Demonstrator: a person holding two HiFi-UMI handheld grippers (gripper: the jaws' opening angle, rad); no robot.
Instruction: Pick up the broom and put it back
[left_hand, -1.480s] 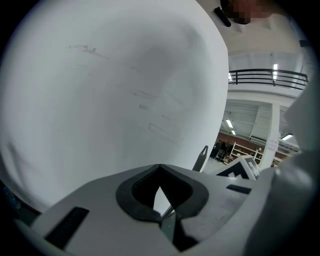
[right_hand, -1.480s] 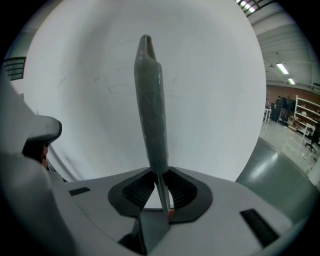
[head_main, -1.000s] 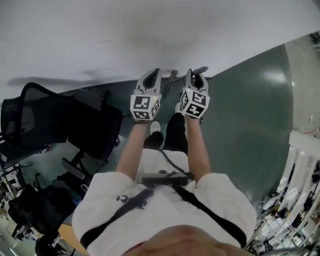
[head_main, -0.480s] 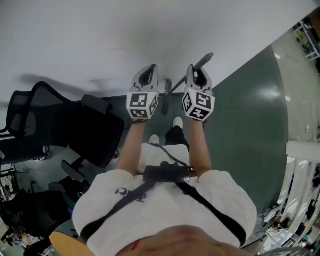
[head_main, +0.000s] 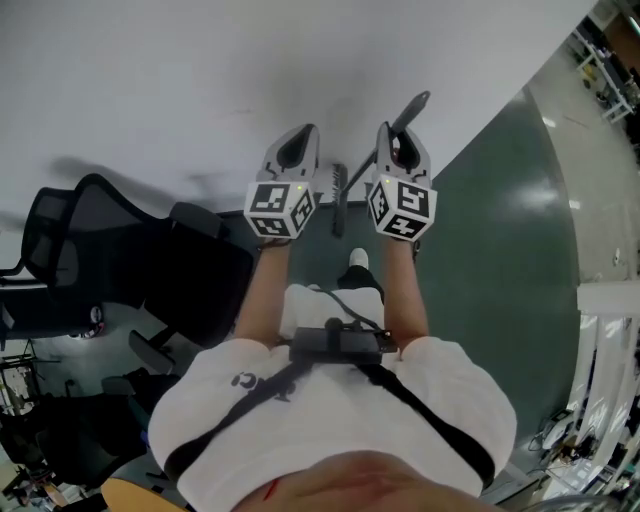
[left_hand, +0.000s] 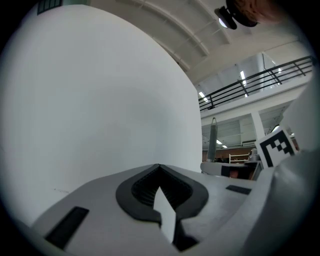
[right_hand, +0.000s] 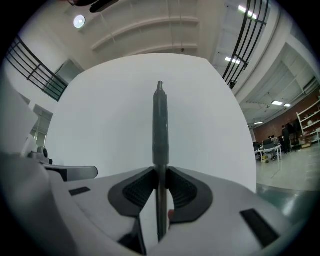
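Slim dark-grey broom handle (right_hand: 159, 125) is pinched upright in the right gripper (right_hand: 160, 175), near the plain white wall (head_main: 180, 70). Jaws of the left gripper (left_hand: 159, 172) are pressed together, nothing held. Pick-up is judged done. Putting back is left.

Stretched left arm (head_main: 262, 290) and right arm (head_main: 405, 292) forward side by side, level; squeezed left gripper (head_main: 302, 134) closed, clamped right gripper (head_main: 391, 136) on broom handle (right_hand: 160, 125).

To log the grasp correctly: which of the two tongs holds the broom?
The right tongs: they are shut on the broom handle, which stands upright between them. The left tongs are shut on nothing.
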